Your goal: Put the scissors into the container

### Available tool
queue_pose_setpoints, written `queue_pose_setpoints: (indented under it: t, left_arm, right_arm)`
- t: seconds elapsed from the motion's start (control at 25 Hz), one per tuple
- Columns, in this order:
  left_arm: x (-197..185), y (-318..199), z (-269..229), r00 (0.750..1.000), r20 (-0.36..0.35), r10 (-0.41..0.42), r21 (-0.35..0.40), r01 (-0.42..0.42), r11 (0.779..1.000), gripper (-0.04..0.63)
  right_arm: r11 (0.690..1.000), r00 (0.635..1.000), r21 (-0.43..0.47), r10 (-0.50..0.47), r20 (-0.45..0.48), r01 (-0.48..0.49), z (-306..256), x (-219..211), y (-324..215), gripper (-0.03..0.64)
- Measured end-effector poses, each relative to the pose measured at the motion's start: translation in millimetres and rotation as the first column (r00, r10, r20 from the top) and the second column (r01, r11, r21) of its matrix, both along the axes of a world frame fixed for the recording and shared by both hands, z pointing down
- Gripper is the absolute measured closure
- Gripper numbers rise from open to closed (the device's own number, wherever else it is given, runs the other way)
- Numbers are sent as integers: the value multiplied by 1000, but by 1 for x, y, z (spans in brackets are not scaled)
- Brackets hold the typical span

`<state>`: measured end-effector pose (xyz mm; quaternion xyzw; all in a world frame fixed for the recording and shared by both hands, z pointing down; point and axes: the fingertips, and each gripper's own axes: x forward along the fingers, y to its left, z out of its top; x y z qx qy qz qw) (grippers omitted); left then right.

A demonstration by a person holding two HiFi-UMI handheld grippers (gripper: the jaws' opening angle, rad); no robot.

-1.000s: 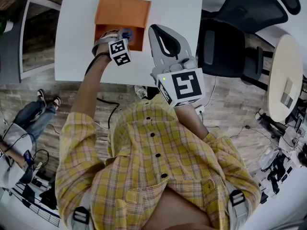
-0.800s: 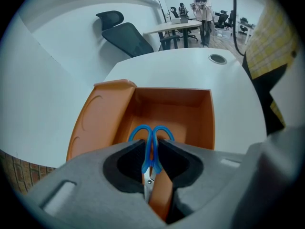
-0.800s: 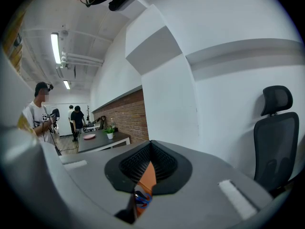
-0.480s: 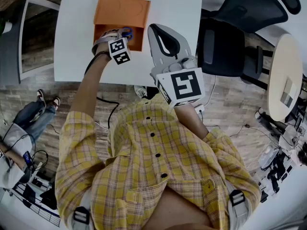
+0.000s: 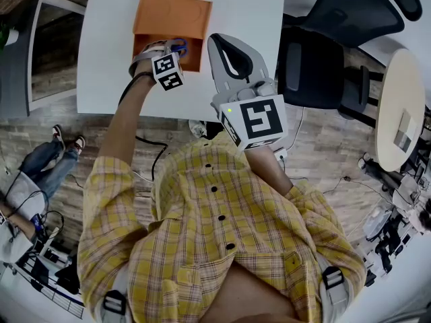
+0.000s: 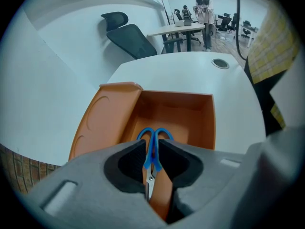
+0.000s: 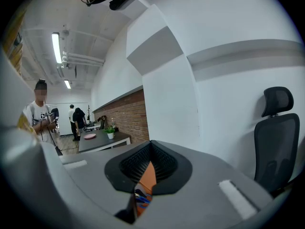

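A pair of blue-handled scissors is clamped between the jaws of my left gripper, handles pointing forward and the steel blades running back between the pads. In the head view the left gripper hangs over the near left part of the open orange container, with the blue handles above its hollow. The container stands on the white table, its lid folded back to the left. My right gripper is raised to the right of the container, shut and holding nothing.
The white table reaches the wall behind the container. A black office chair stands to the table's right and a round table lies further right. A seated person's legs show at the left on the wooden floor.
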<state>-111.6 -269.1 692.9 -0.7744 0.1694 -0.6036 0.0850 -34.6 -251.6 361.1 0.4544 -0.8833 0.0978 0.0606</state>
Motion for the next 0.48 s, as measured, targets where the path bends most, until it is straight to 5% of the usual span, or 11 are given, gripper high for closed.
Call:
queue_pose_setpoints:
  t: [0.48]
  left_arm:
    - [1, 4, -27, 999, -28, -29, 51, 30, 998, 558]
  right_arm:
    - [1000, 1000, 19, -15, 7, 15, -11, -1, 9, 611]
